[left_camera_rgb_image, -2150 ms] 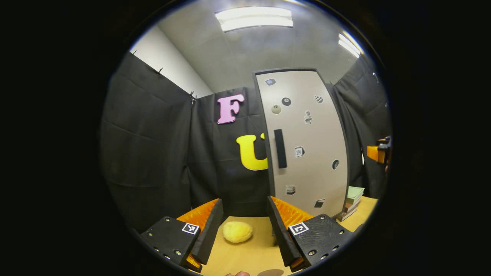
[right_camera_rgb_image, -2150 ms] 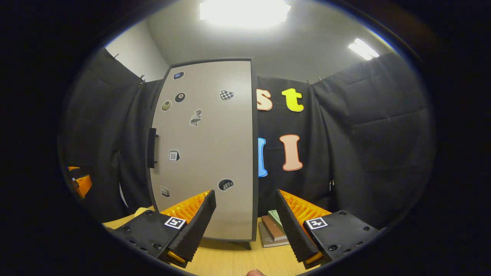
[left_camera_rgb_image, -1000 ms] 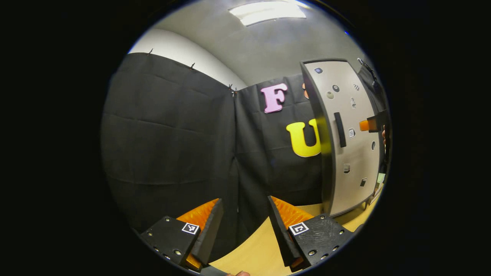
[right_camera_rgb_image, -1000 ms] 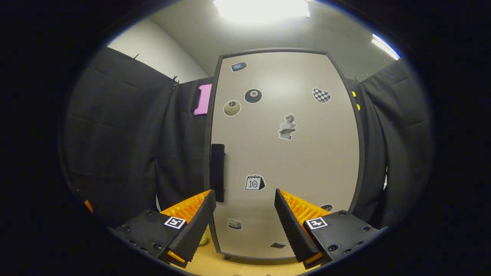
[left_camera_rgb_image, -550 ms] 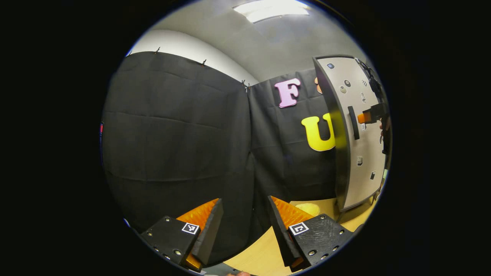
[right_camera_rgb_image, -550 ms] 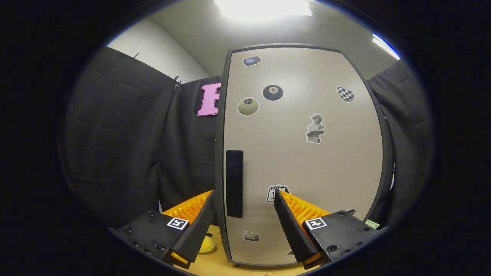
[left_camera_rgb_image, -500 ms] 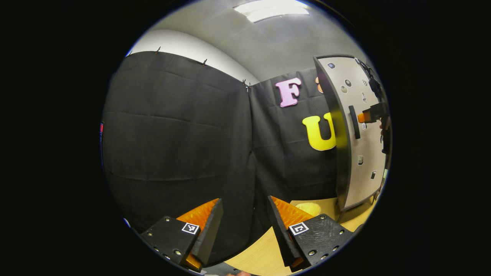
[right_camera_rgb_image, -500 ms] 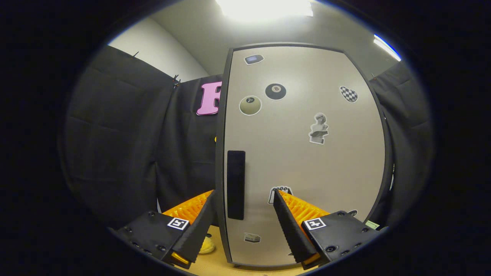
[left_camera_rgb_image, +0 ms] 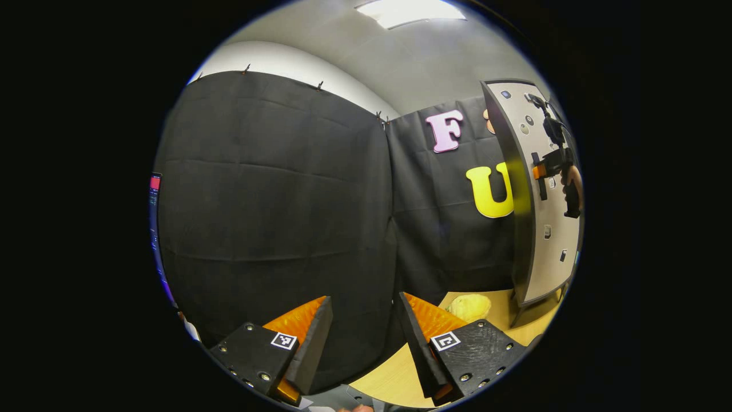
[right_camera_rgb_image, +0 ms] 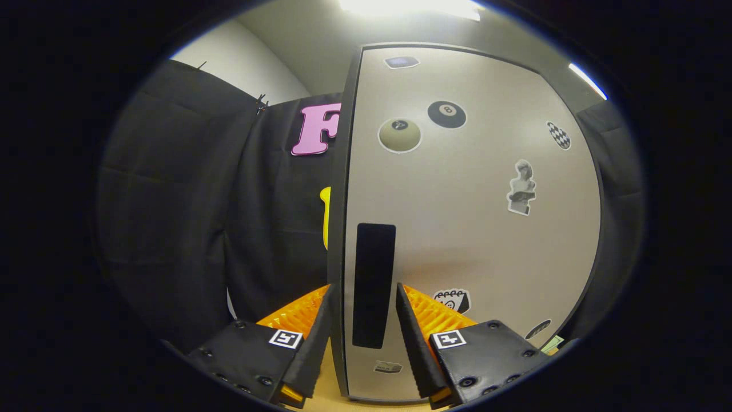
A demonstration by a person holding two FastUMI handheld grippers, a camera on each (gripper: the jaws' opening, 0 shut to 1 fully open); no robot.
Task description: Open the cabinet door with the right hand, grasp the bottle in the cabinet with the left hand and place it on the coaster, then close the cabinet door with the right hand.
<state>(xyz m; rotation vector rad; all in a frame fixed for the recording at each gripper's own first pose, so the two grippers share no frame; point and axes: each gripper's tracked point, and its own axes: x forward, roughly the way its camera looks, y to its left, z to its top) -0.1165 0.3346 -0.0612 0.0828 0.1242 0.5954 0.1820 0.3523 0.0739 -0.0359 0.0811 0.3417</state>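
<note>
The tall grey cabinet [right_camera_rgb_image: 486,240] stands with its door shut, so the bottle inside is hidden. My right gripper [right_camera_rgb_image: 363,286] is open, its fingers narrowed to either side of the door's black vertical handle [right_camera_rgb_image: 373,269]; the left finger sits at the door's edge. In the left gripper view the cabinet [left_camera_rgb_image: 552,240] is at the far right, with the right gripper [left_camera_rgb_image: 540,170] at the handle and a hand [left_camera_rgb_image: 573,182] behind it. My left gripper [left_camera_rgb_image: 364,299] is open with nothing in it, facing the black wall. A yellow round pad [left_camera_rgb_image: 468,306], perhaps the coaster, lies by the cabinet's foot.
The wooden table [left_camera_rgb_image: 394,380] runs under the left gripper toward the cabinet. A lit screen [left_camera_rgb_image: 154,189] shows at the far left. A green book corner [right_camera_rgb_image: 550,343] peeks out at the cabinet's right foot.
My right gripper has come up close to the door, and its fingers have narrowed around the handle. My left gripper has swung left, away from the cabinet.
</note>
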